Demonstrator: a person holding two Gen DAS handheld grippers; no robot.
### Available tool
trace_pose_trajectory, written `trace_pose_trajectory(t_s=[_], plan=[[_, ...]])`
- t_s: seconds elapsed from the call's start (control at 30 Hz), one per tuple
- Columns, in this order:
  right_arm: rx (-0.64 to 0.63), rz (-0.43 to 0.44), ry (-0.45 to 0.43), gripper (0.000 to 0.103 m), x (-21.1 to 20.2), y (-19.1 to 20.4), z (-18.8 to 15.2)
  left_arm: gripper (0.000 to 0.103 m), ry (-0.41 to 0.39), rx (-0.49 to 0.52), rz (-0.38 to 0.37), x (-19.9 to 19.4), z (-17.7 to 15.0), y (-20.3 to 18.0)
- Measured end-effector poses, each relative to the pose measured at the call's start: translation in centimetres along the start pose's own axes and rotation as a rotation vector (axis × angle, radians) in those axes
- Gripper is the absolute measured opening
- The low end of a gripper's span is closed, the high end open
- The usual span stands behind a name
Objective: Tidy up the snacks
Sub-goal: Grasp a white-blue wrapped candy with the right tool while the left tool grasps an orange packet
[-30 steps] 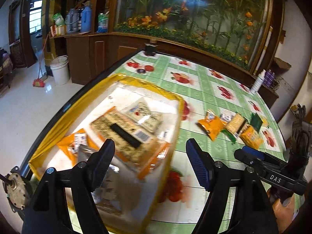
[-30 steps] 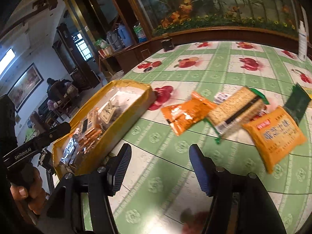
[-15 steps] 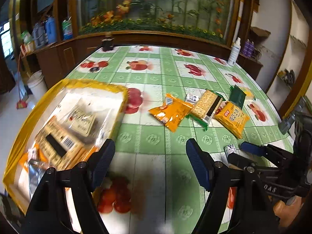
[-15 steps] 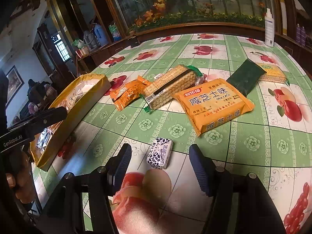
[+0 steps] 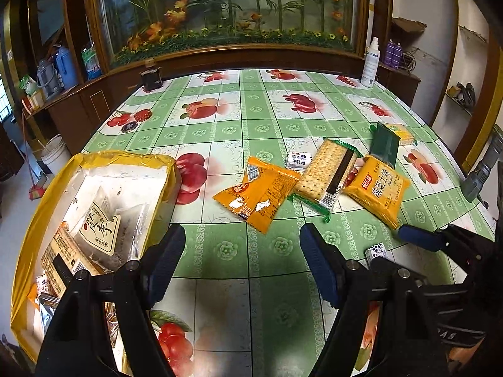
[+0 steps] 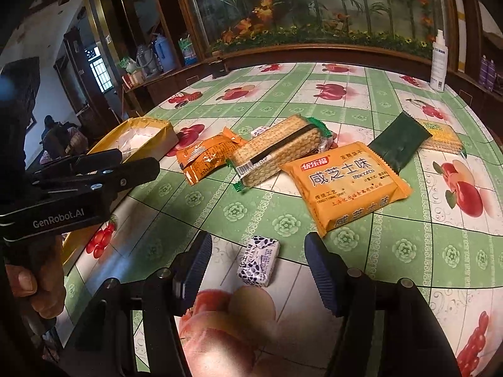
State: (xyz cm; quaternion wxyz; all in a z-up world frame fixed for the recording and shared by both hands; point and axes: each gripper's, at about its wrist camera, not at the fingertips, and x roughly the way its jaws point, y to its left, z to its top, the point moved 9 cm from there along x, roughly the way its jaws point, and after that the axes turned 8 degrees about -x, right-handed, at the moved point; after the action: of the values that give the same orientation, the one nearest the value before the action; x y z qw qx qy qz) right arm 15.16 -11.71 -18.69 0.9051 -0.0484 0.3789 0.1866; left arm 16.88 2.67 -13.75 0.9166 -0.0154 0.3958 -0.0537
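Observation:
My left gripper is open and empty over the green tablecloth, right of a yellow box holding several snack packs. My right gripper is open, its fingers on either side of a small blue-and-white candy pack lying on the table, not touching it. Loose snacks lie beyond: an orange pouch, a cracker pack, a yellow biscuit pack, a dark green packet, a small white candy and a yellow cracker pack.
A white spray bottle stands at the table's far right edge. A dark small object sits at the far left edge. A wooden cabinet with a flower panel runs behind the table. The left gripper body shows left in the right wrist view.
Both grippers swung right, away from the yellow box toward the loose snacks. The right gripper has come closer to the small blue-and-white candy pack, which now lies between its fingers.

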Motion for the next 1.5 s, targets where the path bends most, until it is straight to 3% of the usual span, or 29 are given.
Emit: trace_pose_trajectory(t_s=[0.23, 0.33, 0.5, 0.63, 0.8, 0.9, 1.03, 1.2, 1.23, 1.27, 1.37, 1.5], plan=[[0.043, -0.079, 0.01, 0.064, -0.1, -4.1, 0.4, 0.075, 0.011, 0.026, -0.017, 1.3, 0.7, -1.4], [0.053, -0.108, 0.01, 0.073, -0.1, -5.7, 0.8, 0.075, 0.016, 0.046, -0.024, 1.9, 0.9, -1.9], [0.061, -0.126, 0.012, 0.075, 0.1, -7.2, 1.7, 0.075, 0.042, 0.04, -0.004, 3.6, 1.2, -1.2], [0.065, -0.05, -0.012, 0.075, -0.6, -5.6, 1.8, 0.075, 0.064, 0.056, 0.005, 4.9, 1.4, -1.2], [-0.015, 0.024, 0.037, 0.073, 0.4, -1.6, 0.4, 0.075, 0.082, 0.067, 0.008, 6.2, 1.5, -1.5], [-0.086, -0.002, 0.069, 0.071, 1.4, 0.2, 0.1, 0.075, 0.102, 0.084, 0.02, 7.1, 1.4, -1.7], [-0.149, -0.043, 0.092, 0.065, 2.1, 1.4, 0.0, 0.078, 0.113, 0.098, 0.029, 8.4, 1.2, -1.7], [-0.191, -0.08, 0.117, 0.038, 2.8, 1.7, -0.2, 0.079, 0.116, 0.044, -0.017, 8.9, 1.4, -1.4], [-0.192, -0.083, 0.115, 0.031, 2.8, 1.7, -0.2, 0.077, 0.121, 0.028, -0.034, 9.0, 1.4, -1.3], [-0.19, -0.088, 0.113, 0.024, 2.7, 1.6, -0.2, 0.068, 0.123, 0.014, -0.049, 9.0, 1.3, -1.2], [-0.178, -0.082, 0.107, 0.02, 2.6, 1.3, -0.2, 0.057, 0.113, 0.011, -0.048, 8.6, 1.3, -1.0], [-0.157, -0.061, 0.098, 0.02, 2.2, 1.2, -0.3, 0.054, 0.104, -0.001, -0.055, 8.0, 0.8, -0.9]])
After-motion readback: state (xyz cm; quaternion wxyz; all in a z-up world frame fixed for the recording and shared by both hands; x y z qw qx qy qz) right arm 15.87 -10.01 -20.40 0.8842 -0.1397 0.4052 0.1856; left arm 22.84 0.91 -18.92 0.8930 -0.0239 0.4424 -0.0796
